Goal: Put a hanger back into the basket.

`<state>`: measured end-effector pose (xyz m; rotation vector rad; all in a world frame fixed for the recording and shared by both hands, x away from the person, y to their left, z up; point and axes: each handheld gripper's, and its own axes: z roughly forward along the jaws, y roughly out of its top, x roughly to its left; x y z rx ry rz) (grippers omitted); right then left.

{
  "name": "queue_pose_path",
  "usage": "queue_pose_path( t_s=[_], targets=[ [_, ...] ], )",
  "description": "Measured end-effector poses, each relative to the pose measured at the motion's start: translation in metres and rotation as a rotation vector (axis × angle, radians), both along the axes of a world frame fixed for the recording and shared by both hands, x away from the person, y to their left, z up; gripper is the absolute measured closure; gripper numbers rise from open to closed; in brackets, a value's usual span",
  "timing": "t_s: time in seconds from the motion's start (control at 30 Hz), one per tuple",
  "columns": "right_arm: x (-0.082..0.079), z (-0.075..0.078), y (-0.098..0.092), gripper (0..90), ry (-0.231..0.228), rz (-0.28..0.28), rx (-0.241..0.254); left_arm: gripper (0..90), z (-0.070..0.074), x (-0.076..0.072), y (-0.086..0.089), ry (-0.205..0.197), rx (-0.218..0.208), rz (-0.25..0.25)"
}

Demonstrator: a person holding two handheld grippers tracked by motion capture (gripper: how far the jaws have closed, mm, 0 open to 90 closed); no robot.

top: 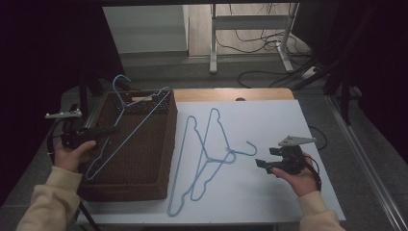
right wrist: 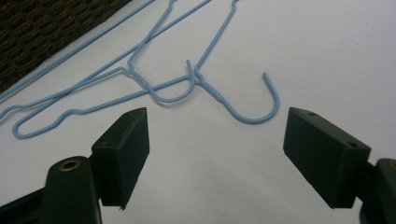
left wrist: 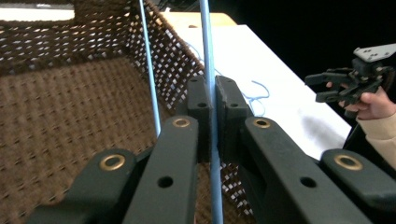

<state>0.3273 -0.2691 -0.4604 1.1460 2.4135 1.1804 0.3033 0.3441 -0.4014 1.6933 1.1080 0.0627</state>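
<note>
Left claw (left wrist: 212,100), left of frame, clamped on hanger (top: 126,126) wire, lowering it slantwise into basket (top: 163,144); right claw (right wrist: 215,156) agape near two hangers (top: 204,154) mid-tabletop (top: 269,120), ready for next pick.

thin blue wire hanger (top: 126,126) sits tilted across the brown wicker basket (top: 144,185), hook poking up past the far rim.

Blue wire hangers: three in total. One hanger (top: 126,126) lies across the brown woven basket (top: 144,168) at the left of the surface (top: 269,192). Two hangers, the left hanger (top: 183,159) and the right hanger (top: 219,144), lie overlapping on the surface to the right of the basket. Baskets: one. Grippers: two, the left gripper (top: 113,130) and the right gripper (top: 260,164).
</note>
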Motion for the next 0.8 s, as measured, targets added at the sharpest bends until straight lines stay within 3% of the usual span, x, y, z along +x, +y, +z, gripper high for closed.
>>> queue_pose_path(
  t_s=[0.3,0.8],
  targets=[
    [0.0,-0.001,0.002,22.7,0.002,0.003,-0.002,86.1,-0.022,0.002,0.013,0.058,0.012,0.026],
    [0.0,-0.001,0.001,22.7,0.003,0.003,-0.004,86.1,-0.051,0.014,0.007,0.147,0.051,-0.012]
  ],
)
